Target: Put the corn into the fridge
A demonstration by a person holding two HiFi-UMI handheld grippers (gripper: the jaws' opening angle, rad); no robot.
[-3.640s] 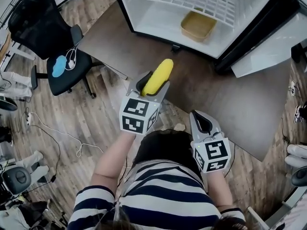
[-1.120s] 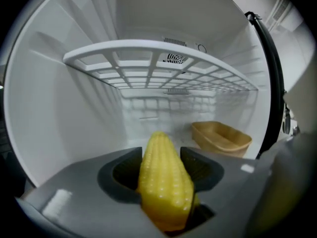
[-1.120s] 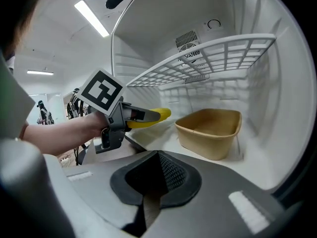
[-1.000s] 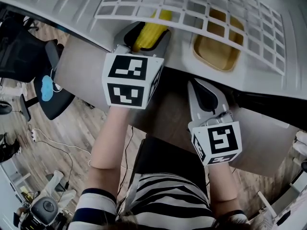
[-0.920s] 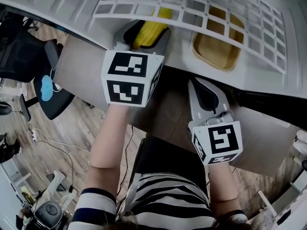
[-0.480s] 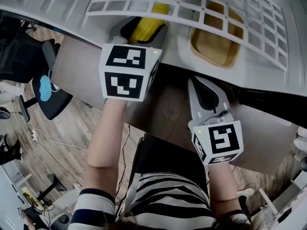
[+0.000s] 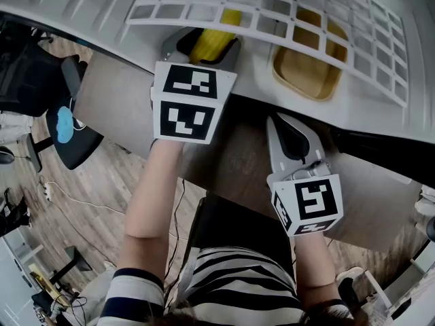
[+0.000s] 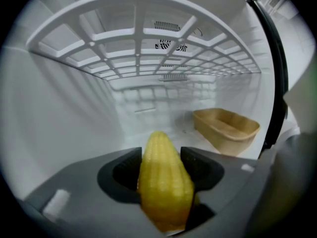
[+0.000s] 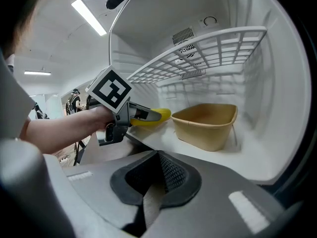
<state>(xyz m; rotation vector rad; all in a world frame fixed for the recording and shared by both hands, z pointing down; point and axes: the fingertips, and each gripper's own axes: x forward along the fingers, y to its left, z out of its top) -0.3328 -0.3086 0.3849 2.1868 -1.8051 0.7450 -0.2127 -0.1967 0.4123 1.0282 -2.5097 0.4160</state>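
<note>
My left gripper (image 7: 206, 41) is shut on a yellow corn cob (image 7: 213, 38), whose tip reaches in under the white wire shelf (image 7: 285, 19) of the open fridge (image 7: 88, 15). The corn (image 8: 163, 182) stands between the jaws in the left gripper view, above the fridge floor. From the right gripper view the corn (image 9: 154, 117) hangs just over the fridge's front edge, left of a tan tub (image 9: 205, 124). My right gripper (image 7: 292, 141) is shut and empty, held low outside the fridge.
A tan tub (image 7: 306, 70) sits on the fridge floor to the right of the corn. The fridge's dark door seal (image 8: 275, 68) runs along the right. A black office chair (image 7: 41, 87) stands on the wood floor to the left.
The left gripper carried the corn from over the floor up into the fridge under the wire shelf; in the last second it has barely shifted. The right gripper has stayed in place.
</note>
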